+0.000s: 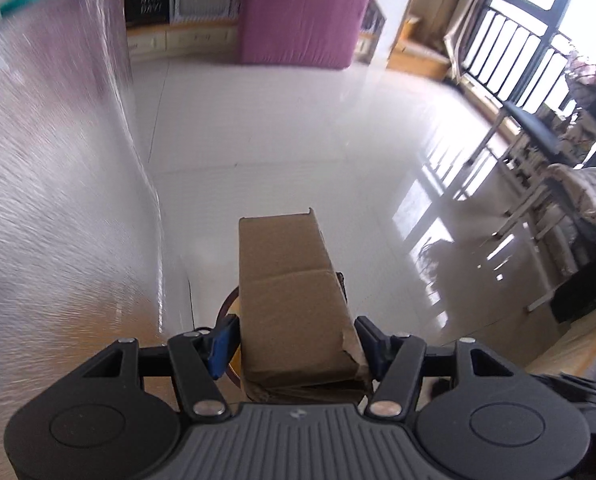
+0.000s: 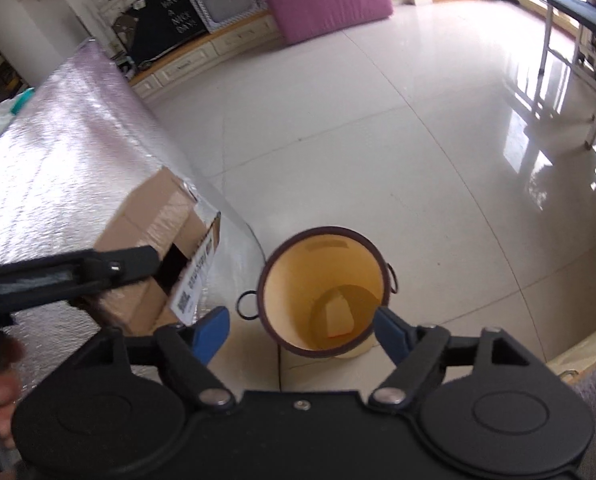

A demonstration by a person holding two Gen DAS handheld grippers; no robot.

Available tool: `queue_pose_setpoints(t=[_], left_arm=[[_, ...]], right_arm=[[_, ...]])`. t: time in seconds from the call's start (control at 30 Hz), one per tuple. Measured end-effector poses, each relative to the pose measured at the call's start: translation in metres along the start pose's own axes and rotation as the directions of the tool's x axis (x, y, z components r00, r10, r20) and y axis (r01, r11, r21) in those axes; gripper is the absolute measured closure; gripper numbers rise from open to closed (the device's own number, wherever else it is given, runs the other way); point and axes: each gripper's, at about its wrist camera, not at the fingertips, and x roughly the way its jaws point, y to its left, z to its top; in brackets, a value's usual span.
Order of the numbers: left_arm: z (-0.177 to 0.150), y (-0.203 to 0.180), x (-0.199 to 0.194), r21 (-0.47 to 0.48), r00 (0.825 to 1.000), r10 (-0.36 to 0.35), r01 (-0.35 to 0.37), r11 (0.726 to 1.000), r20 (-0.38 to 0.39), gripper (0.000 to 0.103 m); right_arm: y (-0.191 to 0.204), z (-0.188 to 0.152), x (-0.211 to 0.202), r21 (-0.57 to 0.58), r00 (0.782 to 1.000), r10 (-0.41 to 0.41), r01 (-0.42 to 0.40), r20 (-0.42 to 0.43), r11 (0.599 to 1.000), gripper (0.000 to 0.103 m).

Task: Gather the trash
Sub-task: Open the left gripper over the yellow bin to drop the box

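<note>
Clearly the cardboard box [image 1: 298, 296] is the piece of trash in play: the left gripper [image 1: 293, 340] clamps it between its blue pads, long side pointing forward, above the glossy floor beside the silver-covered table [image 1: 57, 200]. Seen from the right wrist, the box hangs over the table's edge, just beside the round bin [image 2: 324, 292] standing on the floor. A flat scrap [image 2: 338, 318] already lies at the bin's bottom. The right gripper [image 2: 298, 330] hovers directly over the bin's mouth with its jaws spread wide and nothing between them.

Judging from this, the likeliest trouble is fit. The box looks long and bulky against the bin's opening, so if it goes in crosswise it may bridge the rim or tip the light bin over. One end flap is torn and crumpled near the pads, so the grip could slip there and the box could drop onto the floor short of the bin. Both grippers also crowd the same opening, and the empty right one may block the box's path unless it clears away.
</note>
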Motion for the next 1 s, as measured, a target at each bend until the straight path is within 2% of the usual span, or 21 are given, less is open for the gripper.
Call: queue_pose_setpoints(t=[0.1,0.33,0.4,0.43,0.47,0.5,0.77,0.93,1.0], left_arm=[[0.006,0.003,0.041,-0.036,0.999,0.003,-0.004,0.999,-0.04,0.04],[0.014,0.007,0.115,-0.05,0.996,-0.01,0.006,0.999,-0.089,0.037],[0.015,0.009,0.132,-0.068,0.994,-0.034,0.027,0.997,-0.103,0.032],[0.013,0.011,0.137,-0.072,0.993,-0.035,0.027,0.997,-0.115,0.022],[0.012,0.012,0.143,-0.067,0.991,-0.017,0.008,0.998,-0.131,0.008],[0.009,0.013,0.148,-0.056,0.99,0.013,-0.021,0.998,-0.142,0.004],[-0.006,0.029,0.148,-0.027,0.983,0.077,-0.082,0.996,-0.166,0.002],[-0.015,0.024,0.137,0.036,0.98,0.101,-0.096,0.995,-0.173,0.001],[-0.017,0.021,0.131,0.063,0.979,0.11,-0.1,0.993,-0.173,0.0]], right_arm=[[-0.015,0.005,0.016,0.025,1.0,0.007,-0.007,-0.016,1.0,0.018],[-0.041,0.016,0.05,0.075,0.999,0.01,-0.007,-0.038,0.997,0.017],[-0.047,0.018,0.06,0.09,0.999,0.009,-0.005,-0.046,0.996,0.017],[-0.051,0.018,0.065,0.098,0.999,0.008,-0.003,-0.05,0.995,0.017],[-0.054,0.019,0.07,0.107,0.999,0.008,-0.002,-0.054,0.994,0.017],[-0.056,0.019,0.074,0.113,0.998,0.008,-0.001,-0.059,0.994,0.017],[-0.06,0.021,0.092,0.106,0.996,0.011,-0.002,-0.083,0.994,0.017],[-0.058,0.021,0.093,0.092,0.996,0.012,-0.004,-0.093,0.996,0.016],[-0.057,0.02,0.091,0.083,0.996,0.012,-0.004,-0.091,0.997,0.013]])
